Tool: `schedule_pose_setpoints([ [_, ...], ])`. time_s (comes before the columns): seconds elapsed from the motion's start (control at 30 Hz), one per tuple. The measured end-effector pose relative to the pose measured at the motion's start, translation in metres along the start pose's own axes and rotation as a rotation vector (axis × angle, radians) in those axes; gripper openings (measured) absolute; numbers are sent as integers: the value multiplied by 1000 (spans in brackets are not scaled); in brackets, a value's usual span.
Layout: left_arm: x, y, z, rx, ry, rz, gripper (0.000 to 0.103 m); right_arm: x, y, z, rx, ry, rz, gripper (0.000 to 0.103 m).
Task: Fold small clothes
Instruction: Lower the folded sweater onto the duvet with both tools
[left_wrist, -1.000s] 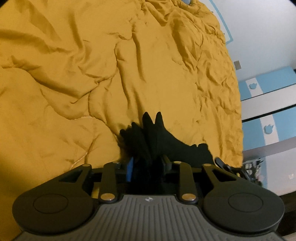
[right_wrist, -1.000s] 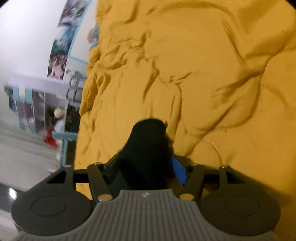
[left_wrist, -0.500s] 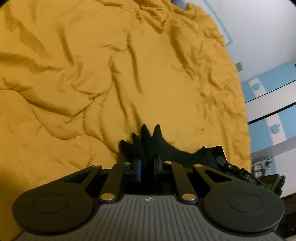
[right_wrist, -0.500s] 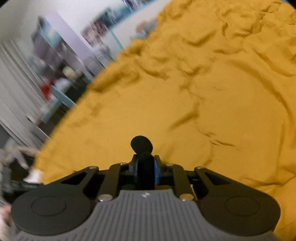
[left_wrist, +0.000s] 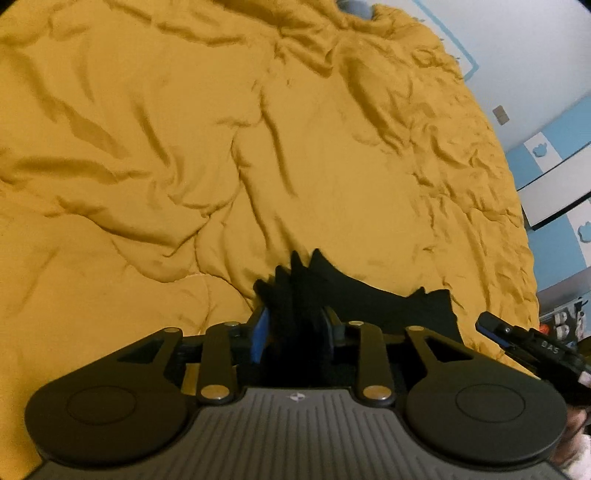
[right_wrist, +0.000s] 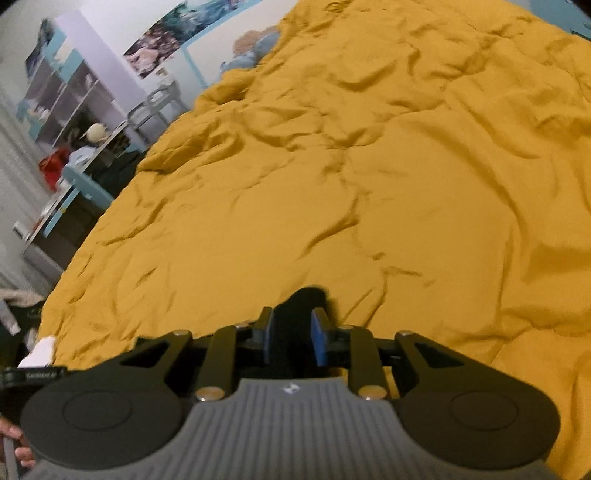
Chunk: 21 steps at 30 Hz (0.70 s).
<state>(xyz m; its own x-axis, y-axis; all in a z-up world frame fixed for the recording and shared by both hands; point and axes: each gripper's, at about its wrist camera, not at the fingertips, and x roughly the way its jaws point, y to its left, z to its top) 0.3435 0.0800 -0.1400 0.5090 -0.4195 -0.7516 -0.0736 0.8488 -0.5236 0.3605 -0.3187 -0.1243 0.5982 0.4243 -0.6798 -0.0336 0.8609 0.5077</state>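
- Holding a small black garment (left_wrist: 332, 291) over a bed spread with a rumpled yellow duvet (left_wrist: 184, 147), both tools have hold of the cloth at once.
- The left hand-held gripper (left_wrist: 295, 328) is clamped on a bunched end, whose pointed folds stick up past its blue pads (left_wrist: 260, 332); the rest of the cloth runs off to the right as a dark band towards the other tool, whose tip shows at the frame edge.
- The right hand-held gripper (right_wrist: 293, 339) is likewise closed on cloth, with a rounded black tuft (right_wrist: 308, 299) poking out beyond its fingers.
- As a judgement, the fold is at an early stage: the garment looks stretched between the two tools, not laid flat, and no crease or tidy folded shape is visible yet. Spreading it on the duvet, folding it over and setting it down all seem left to do.
- Compared with a second ago, the right view has swung from looking down at the bed's left edge to looking across the bed, and far less cloth shows in front of its fingers.
- In the left view the dark band to the right is longer and tauter than before, and the other tool has come into sight.
- Shelves (right_wrist: 66, 99) and clutter stand beyond the bed's far side.
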Motion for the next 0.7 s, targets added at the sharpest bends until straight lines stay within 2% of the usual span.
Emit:
schedule_pose_setpoints([
  [0.1,-22,-14,-12,51,-25,-18,33,-22,26,-13,-33,32,41,30],
  [0.33,-62,-56,-59,214,-23,-54,33,-69,83,-75,-212,84,57,33],
  [0.43,-74,-72,-86,307,-3,-65,33,-83,92,-108,-278,71,23,33],
  [0.57,-86,-81,-125,406,19,-100,33,-105,92,-151,-299,32,-13,33],
  [0.7,-92,-84,-155,520,6,-39,33,-123,90,-188,-299,7,-57,33],
])
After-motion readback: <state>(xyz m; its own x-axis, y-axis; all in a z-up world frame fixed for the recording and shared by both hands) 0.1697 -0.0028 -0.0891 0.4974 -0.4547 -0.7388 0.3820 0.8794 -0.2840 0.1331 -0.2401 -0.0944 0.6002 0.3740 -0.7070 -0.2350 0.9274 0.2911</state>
